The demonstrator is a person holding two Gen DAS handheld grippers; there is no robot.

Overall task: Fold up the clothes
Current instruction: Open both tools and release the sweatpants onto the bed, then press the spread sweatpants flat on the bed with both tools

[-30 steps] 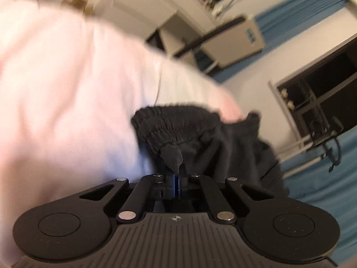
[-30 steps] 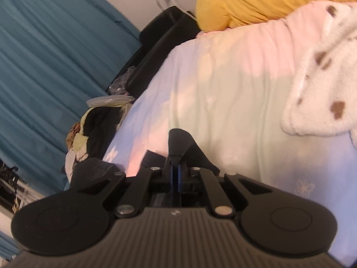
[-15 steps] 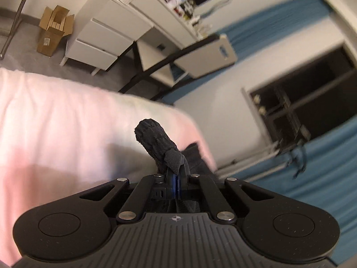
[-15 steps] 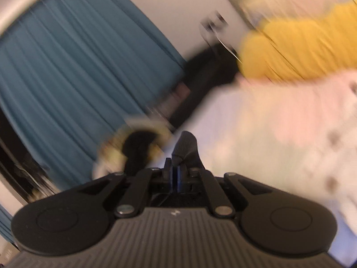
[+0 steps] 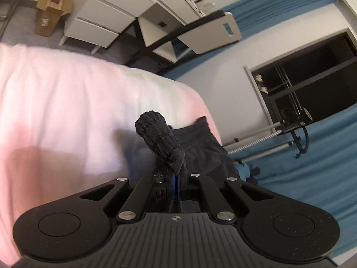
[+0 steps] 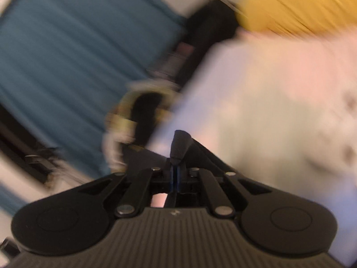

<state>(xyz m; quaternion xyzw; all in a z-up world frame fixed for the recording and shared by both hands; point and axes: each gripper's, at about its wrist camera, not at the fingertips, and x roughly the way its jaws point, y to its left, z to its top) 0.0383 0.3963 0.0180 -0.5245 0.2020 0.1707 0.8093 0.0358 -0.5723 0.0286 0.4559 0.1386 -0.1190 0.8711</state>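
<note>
A black garment (image 5: 200, 149) with a ribbed elastic band hangs lifted over the pale pink bed cover (image 5: 67, 102). My left gripper (image 5: 176, 174) is shut on a bunched fold of that band, which sticks up past the jaws. In the blurred right wrist view my right gripper (image 6: 175, 167) is shut on a corner of the same black garment (image 6: 180, 145), which stands up as a dark flap above the jaws. The bed cover (image 6: 267, 111) lies beyond it. How the cloth runs between the two grippers is hidden.
White drawers (image 5: 96, 22), a desk and a cardboard box (image 5: 51, 11) stand past the bed's far edge. Blue curtains (image 5: 312, 167) and a dark window lie to the right. A yellow pillow (image 6: 290, 4), a spotted fleece (image 6: 343, 134) and a clothes heap (image 6: 138, 111) show in the right view.
Both grippers have risen with the black garment, which has left the bed and bunched up. The left view now takes in the floor and drawers. The right view has swung and blurred.
</note>
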